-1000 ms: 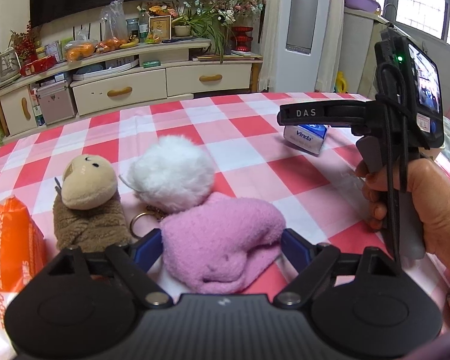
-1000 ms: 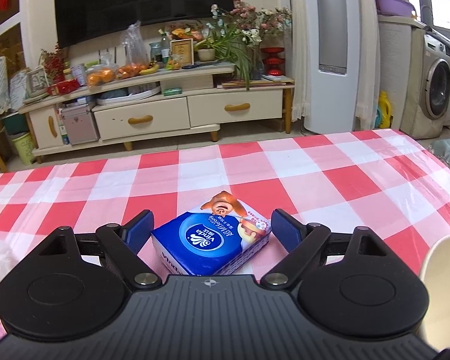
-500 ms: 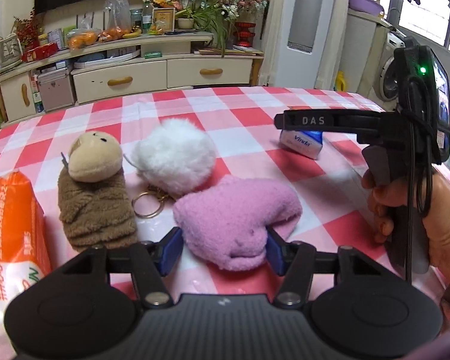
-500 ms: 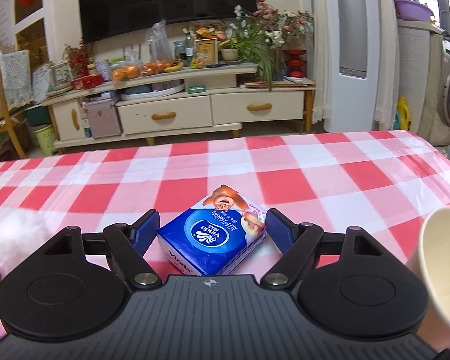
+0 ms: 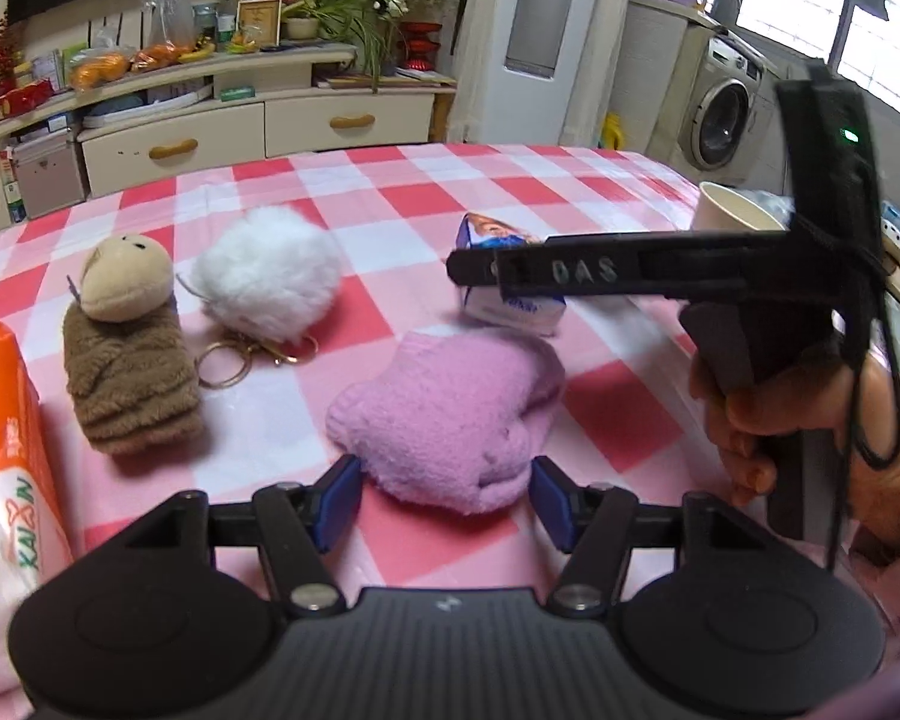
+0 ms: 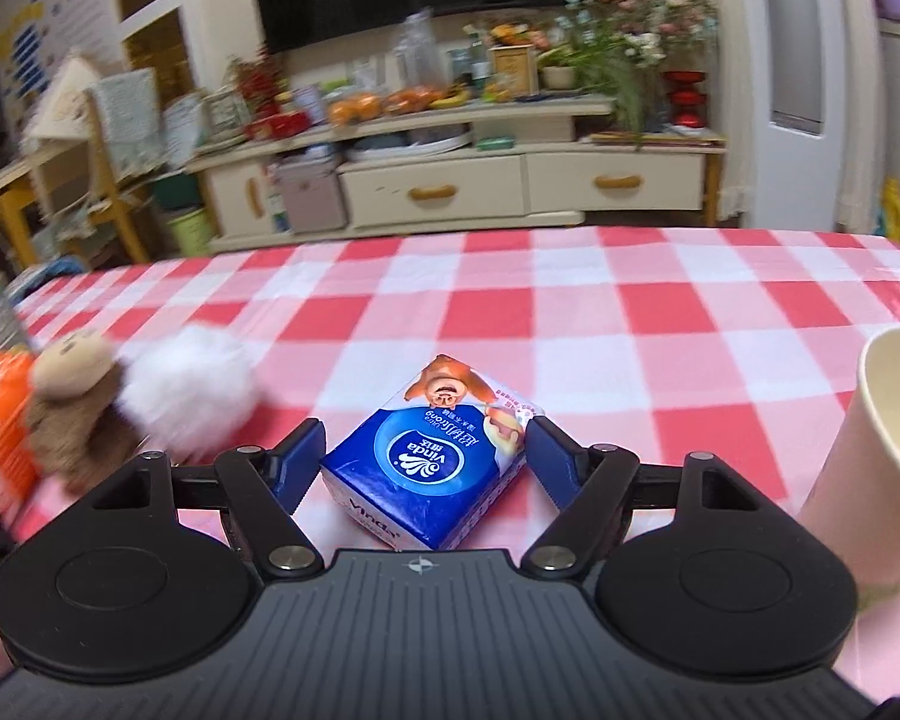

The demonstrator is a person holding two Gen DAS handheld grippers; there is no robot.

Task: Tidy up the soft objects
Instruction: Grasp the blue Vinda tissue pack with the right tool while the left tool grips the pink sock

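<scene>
1. Since the left gripper [image 5: 447, 495] has just been opening its jaws, released either side of the pink plush [image 5: 450, 414] on the bench [image 5: 600, 420], a late squeeze could shove it away.
2. Right gripper [image 6: 423, 456] jaws have been closing, not yet clamping the blue tissue pack [image 6: 432, 456]; it sits skewed and could twist.

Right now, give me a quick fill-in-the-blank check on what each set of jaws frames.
The left gripper frames the ____ sock.
The right gripper frames a ____ tissue pack.
Beside the brown plush toy lies a ____ pompom.
At the right stands a paper ____.
Missing: pink; blue; white; cup
</scene>
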